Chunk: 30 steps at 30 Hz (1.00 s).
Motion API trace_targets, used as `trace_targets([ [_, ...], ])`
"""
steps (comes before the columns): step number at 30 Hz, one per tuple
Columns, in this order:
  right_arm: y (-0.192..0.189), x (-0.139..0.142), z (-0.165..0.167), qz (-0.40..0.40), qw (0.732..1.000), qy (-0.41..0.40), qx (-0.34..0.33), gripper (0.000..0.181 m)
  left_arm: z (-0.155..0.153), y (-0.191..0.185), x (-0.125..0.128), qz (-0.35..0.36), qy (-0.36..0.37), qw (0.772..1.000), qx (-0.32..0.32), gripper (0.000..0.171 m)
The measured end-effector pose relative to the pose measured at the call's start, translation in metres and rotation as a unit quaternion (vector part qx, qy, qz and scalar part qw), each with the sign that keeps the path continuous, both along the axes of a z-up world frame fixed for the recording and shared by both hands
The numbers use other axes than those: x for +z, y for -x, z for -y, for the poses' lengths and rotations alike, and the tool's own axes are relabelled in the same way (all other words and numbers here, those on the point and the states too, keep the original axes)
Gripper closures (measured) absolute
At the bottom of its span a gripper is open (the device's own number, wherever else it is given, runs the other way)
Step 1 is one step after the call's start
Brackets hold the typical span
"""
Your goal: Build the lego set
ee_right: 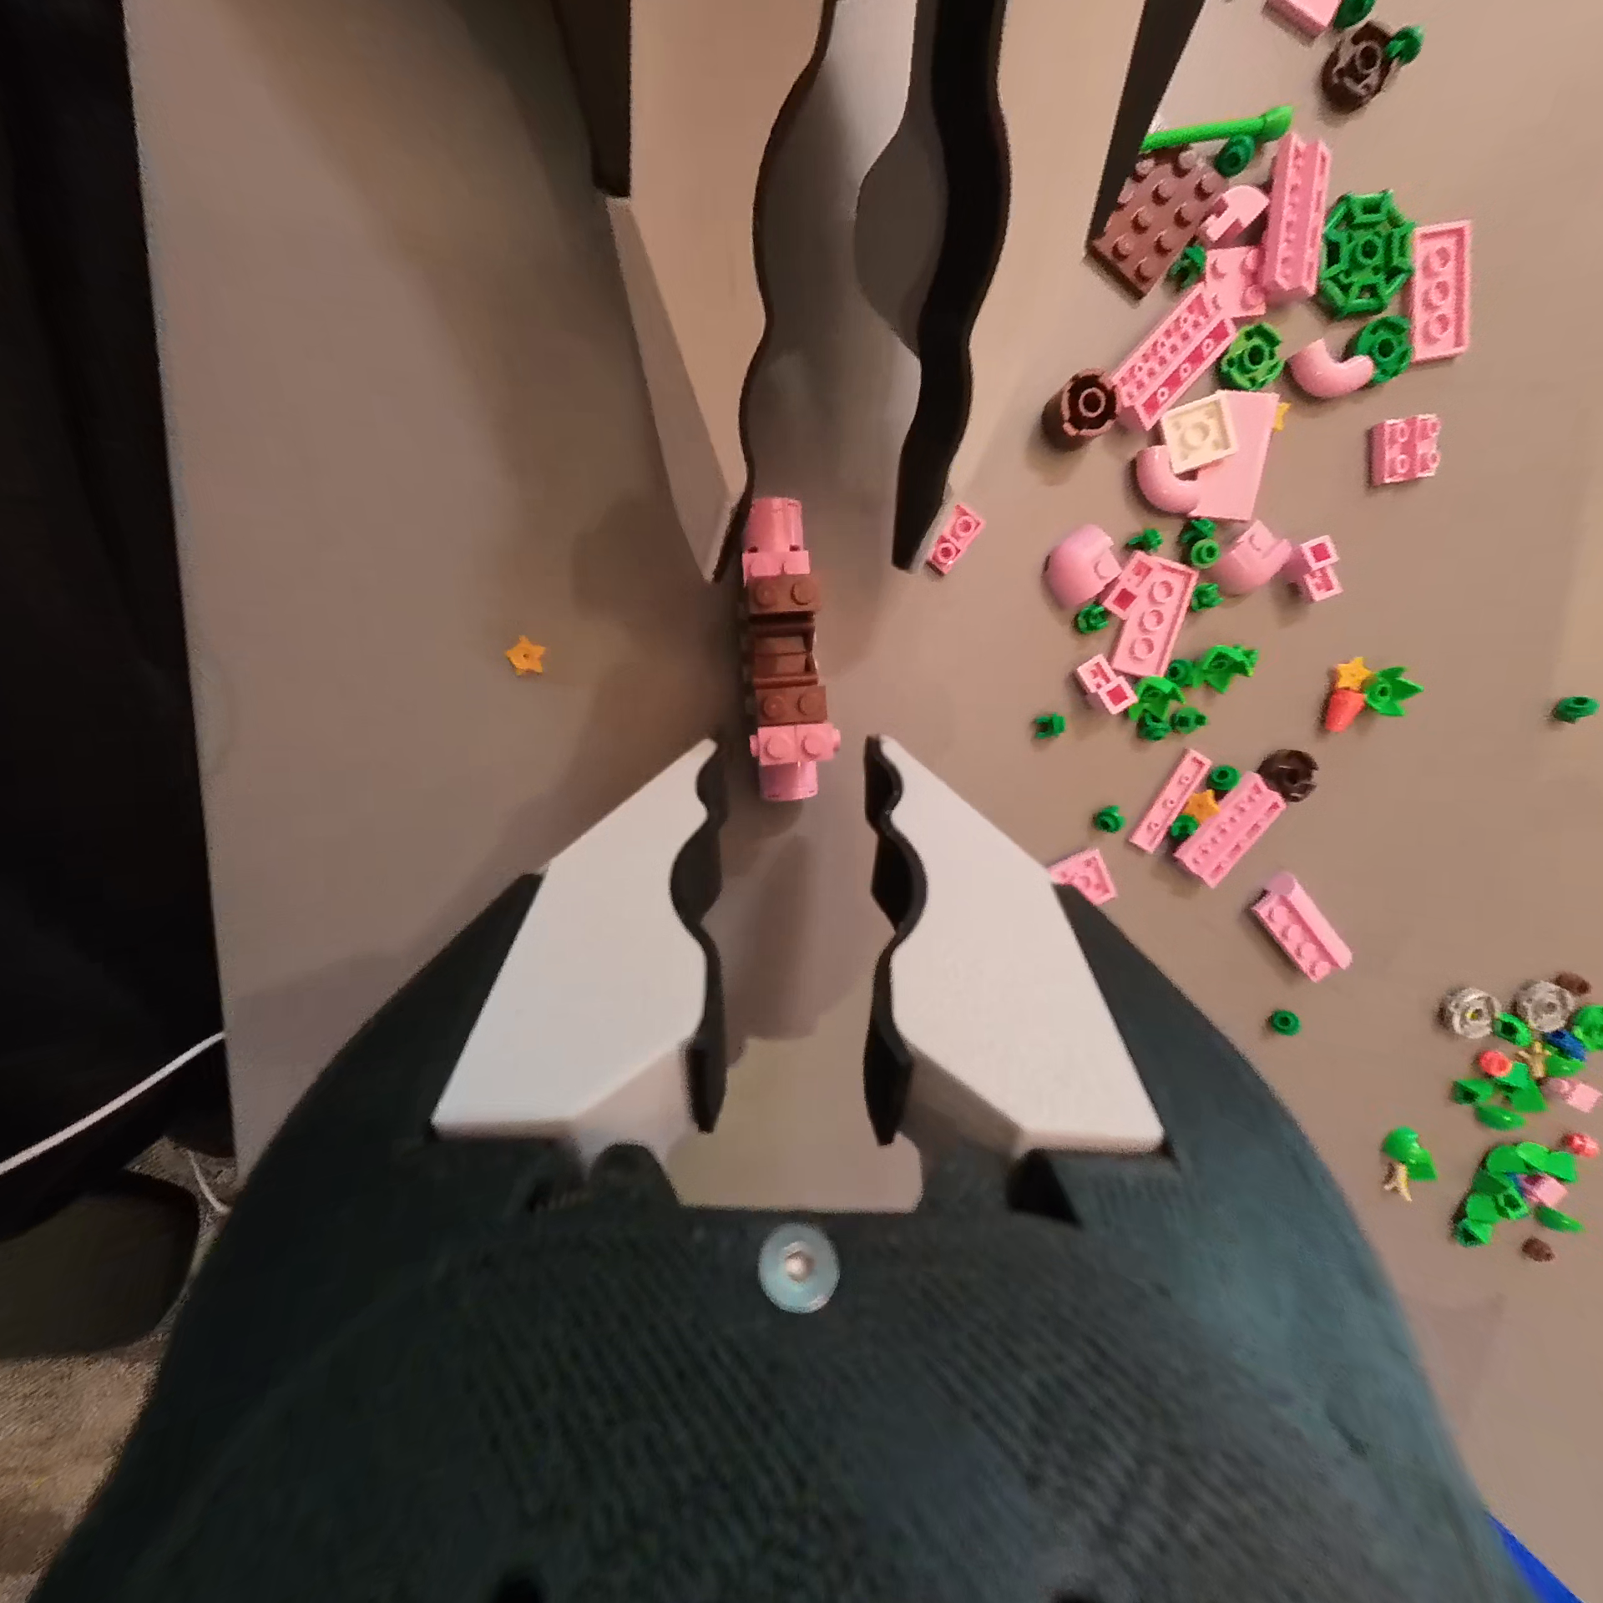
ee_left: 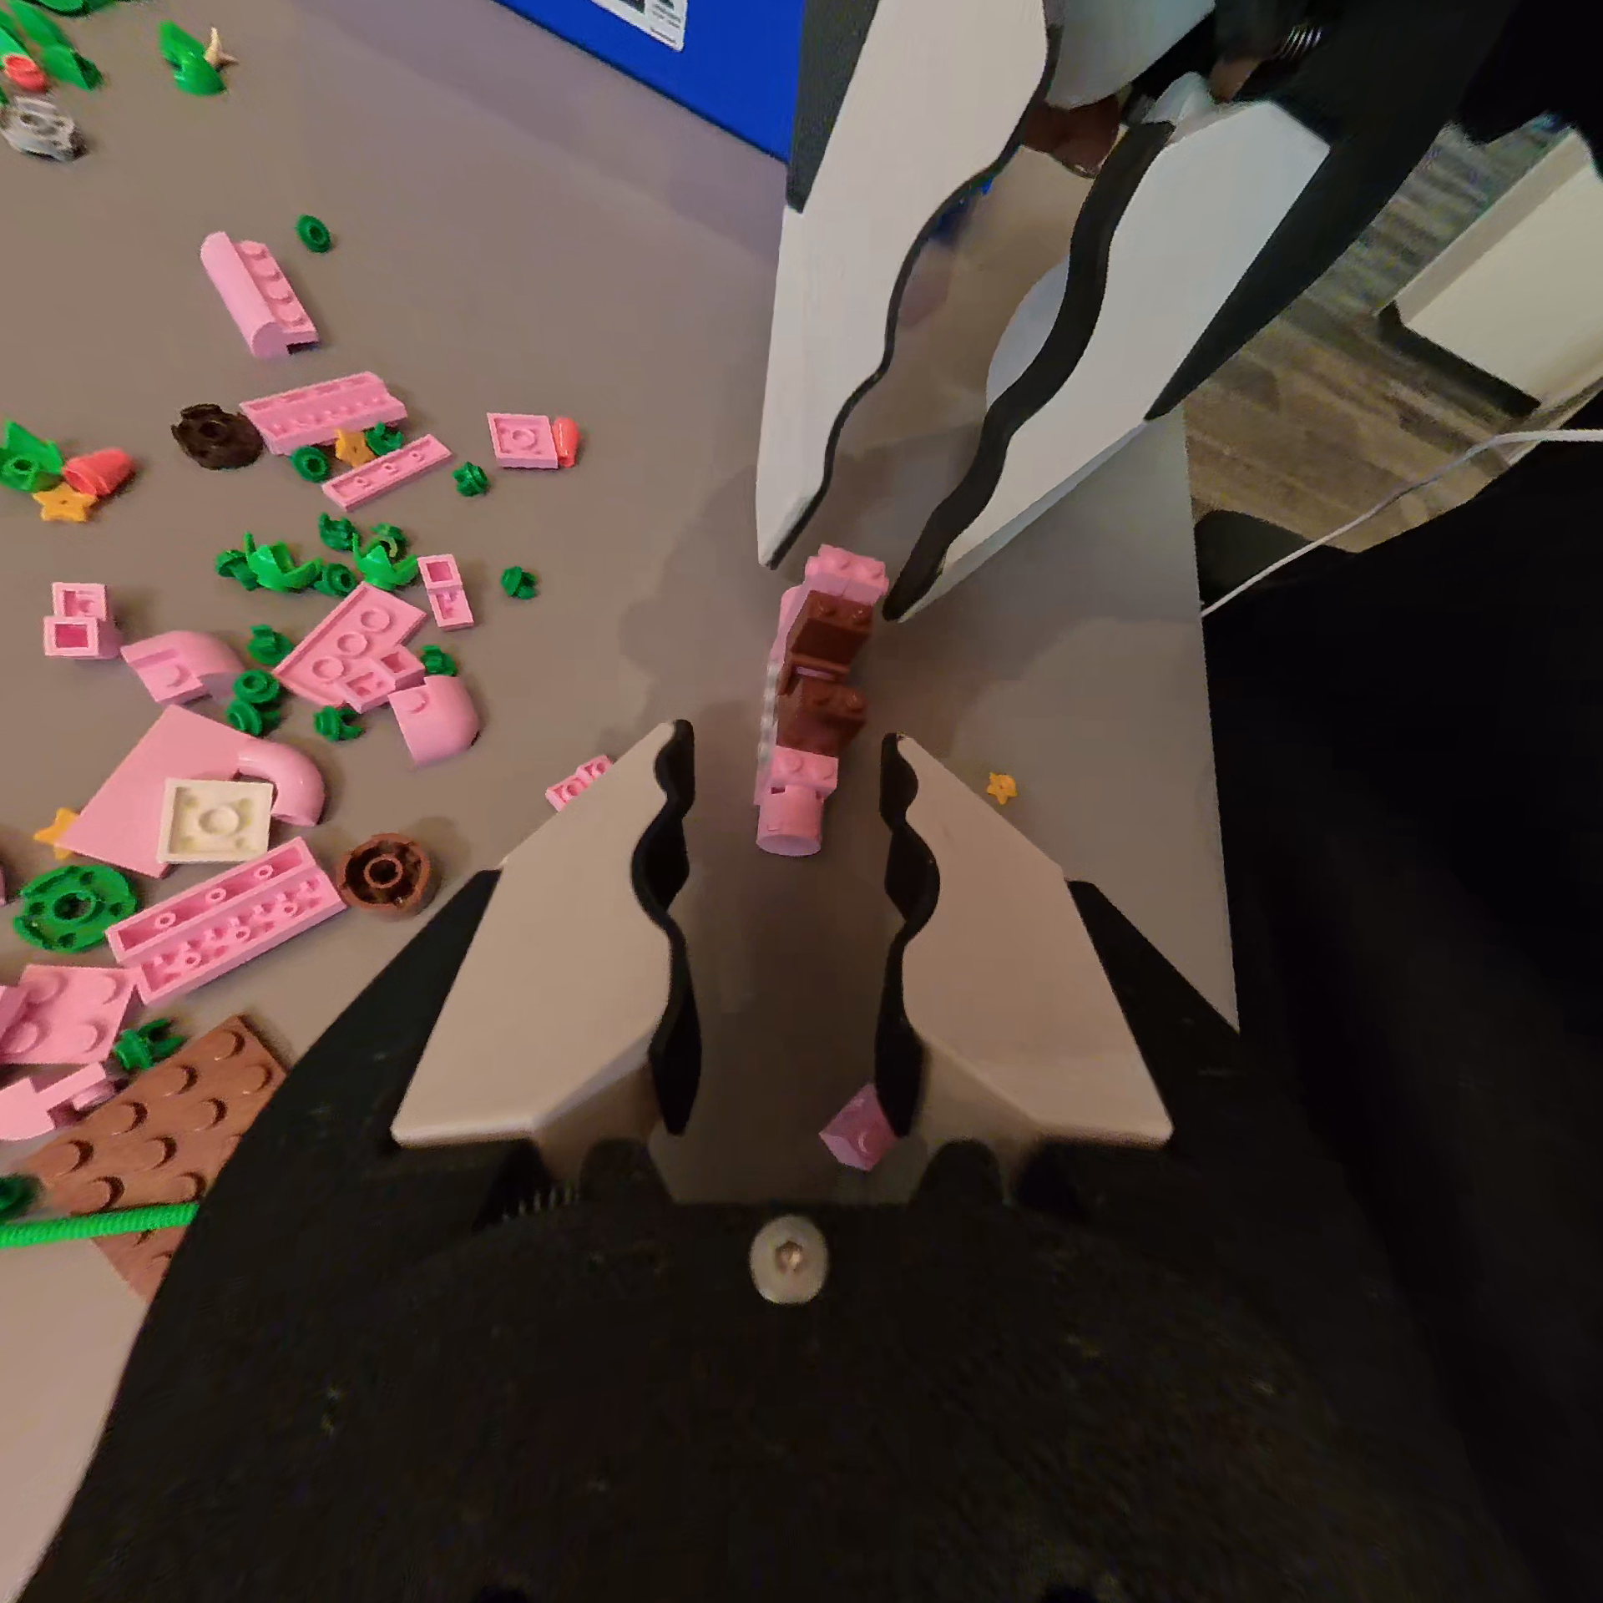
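A small assembly of pink and brown bricks (ee_left: 815, 694) lies on the grey table (ee_left: 564, 217), and also shows in the right wrist view (ee_right: 785, 659). My left gripper (ee_left: 789, 744) is open, with the assembly's near pink end between its fingertips. My right gripper (ee_right: 789, 748) is open at the opposite end, its tips on either side of the other pink end. Each gripper shows in the other's view, the right one (ee_left: 833, 581) and the left one (ee_right: 814, 568). A small pink brick (ee_left: 859, 1128) lies by the base of my left gripper's finger.
Loose pink, green and brown pieces (ee_left: 260, 694) are spread over the table (ee_right: 1214, 607). A brown studded plate (ee_left: 156, 1128) lies among them (ee_right: 1154, 217). A yellow star (ee_left: 1002, 787) lies near the table edge (ee_left: 1210, 737). A blue box (ee_left: 694, 52) stands at the back. The tips of both grippers are at nearly the same place. The small pink brick (ee_left: 859, 1128) is about 9 cm from my left fingertips.
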State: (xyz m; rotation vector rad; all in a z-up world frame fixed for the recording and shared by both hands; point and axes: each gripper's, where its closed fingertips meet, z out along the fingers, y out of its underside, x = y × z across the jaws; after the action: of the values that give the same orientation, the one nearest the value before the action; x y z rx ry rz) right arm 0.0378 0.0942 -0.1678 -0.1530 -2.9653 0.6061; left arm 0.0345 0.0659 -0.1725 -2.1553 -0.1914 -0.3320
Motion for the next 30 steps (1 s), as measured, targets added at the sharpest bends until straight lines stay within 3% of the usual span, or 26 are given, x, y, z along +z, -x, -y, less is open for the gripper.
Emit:
trace_targets([
  [4,-0.001,-0.003,-0.001,-0.003,1.000,-0.005,0.008,0.162,0.000,-0.002,-0.006,-0.010,0.017,1.000,-0.004,0.131],
  [20,-0.003,-0.007,0.003,0.029,0.999,0.025,-0.001,0.163,-0.001,-0.001,-0.012,-0.033,0.033,0.999,-0.004,0.136],
  [28,-0.001,-0.009,0.005,-0.007,0.999,0.037,-0.013,0.163,-0.001,-0.001,-0.007,-0.028,0.015,0.999,-0.003,0.131],
  [30,0.000,-0.021,0.000,-0.018,0.999,0.021,-0.025,0.165,0.000,0.003,-0.002,-0.025,0.001,1.000,0.005,0.128],
])
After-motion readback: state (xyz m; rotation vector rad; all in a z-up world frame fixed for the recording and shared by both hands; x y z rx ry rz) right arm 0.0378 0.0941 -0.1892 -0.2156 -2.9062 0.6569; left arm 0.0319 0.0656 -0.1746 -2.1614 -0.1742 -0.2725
